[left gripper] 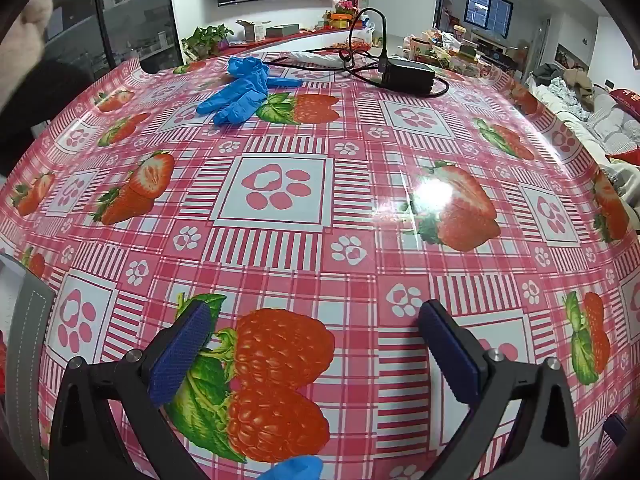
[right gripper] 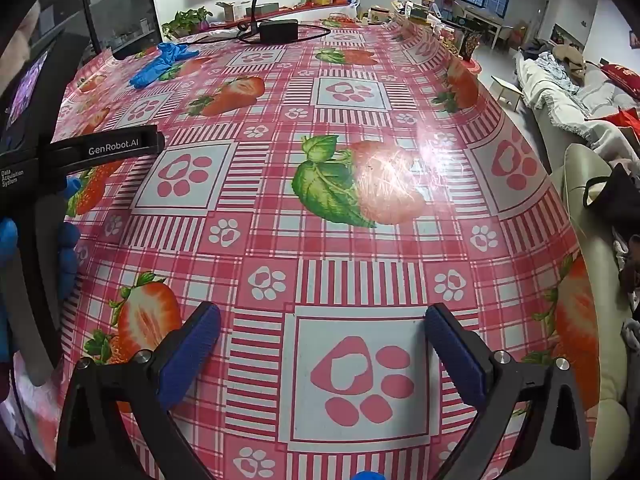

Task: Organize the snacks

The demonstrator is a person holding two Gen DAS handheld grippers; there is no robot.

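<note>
My left gripper point(left gripper: 314, 314) is open and empty, held just above the pink strawberry tablecloth point(left gripper: 320, 252). My right gripper point(right gripper: 322, 318) is open and empty over the same tablecloth point(right gripper: 340, 248). The left gripper's body point(right gripper: 100, 148), held by a blue-gloved hand point(right gripper: 66, 252), shows at the left edge of the right wrist view. Snack packages point(left gripper: 444, 50) stand in a cluster beyond the table's far right edge, and they show in the right wrist view point(right gripper: 424, 14) too. No snack lies between either pair of fingers.
Loose blue gloves point(left gripper: 240, 90) lie at the far left of the table. A black power adapter with coiled cable point(left gripper: 404, 74) sits at the far middle. A sofa with blankets point(right gripper: 580, 88) stands to the right. A potted plant point(left gripper: 206, 40) and TV are behind the table.
</note>
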